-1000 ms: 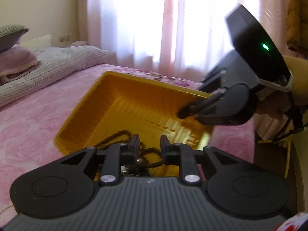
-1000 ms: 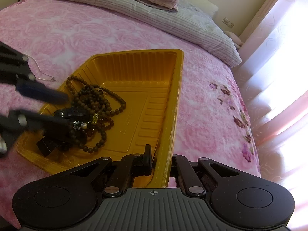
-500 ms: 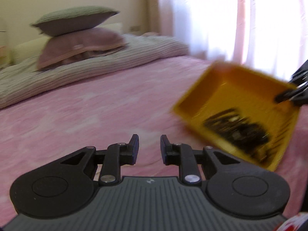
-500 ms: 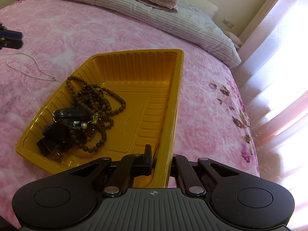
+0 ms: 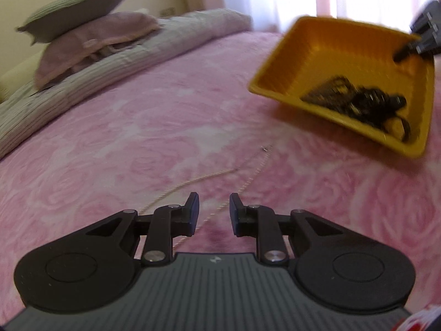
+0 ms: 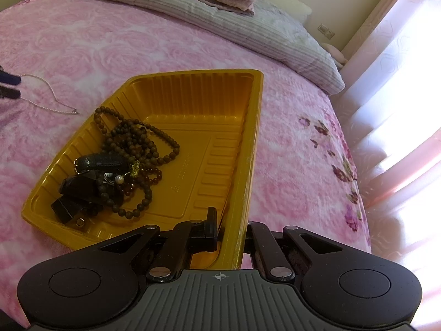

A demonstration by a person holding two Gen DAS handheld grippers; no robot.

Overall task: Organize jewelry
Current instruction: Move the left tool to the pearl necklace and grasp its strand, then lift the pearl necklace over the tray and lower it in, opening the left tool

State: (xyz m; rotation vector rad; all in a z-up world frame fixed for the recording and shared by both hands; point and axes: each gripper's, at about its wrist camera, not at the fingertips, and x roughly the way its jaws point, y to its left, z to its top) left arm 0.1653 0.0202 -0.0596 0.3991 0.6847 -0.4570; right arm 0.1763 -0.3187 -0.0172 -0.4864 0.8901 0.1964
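Right gripper (image 6: 230,227): pressed together on the near wall of the yellow tray (image 6: 252,149), one finger inside the tray and the other outside; low centre of the right wrist view.
Yellow tray: sits on the pink bed cover (image 6: 115,47), left of centre in the right wrist view; upper right of the left wrist view, blurred.
Tray contents: a brown bead necklace (image 6: 143,149) piled in the left half, with dark pieces (image 6: 80,190) and a small white pearl (image 6: 119,179) toward the lower left corner.
Thin chain (image 6: 51,93): lies loose on the bed cover outside the tray, at the left edge of the right wrist view; in the left wrist view it runs from the centre down toward the fingers.
Left gripper (image 5: 212,211): jaws spread a little with nothing pinched; it hangs over the chain, part of which shows in the gap between the fingers. Whether a finger touches the chain cannot be told.
Left gripper tips (image 6: 9,85): just visible at the far left edge of the right wrist view, beside the chain's end.
Bedding: striped grey quilt (image 6: 248,30) and pillows (image 5: 91,35) at the head of the bed.
Window: bright curtains (image 6: 405,63) along the right side.
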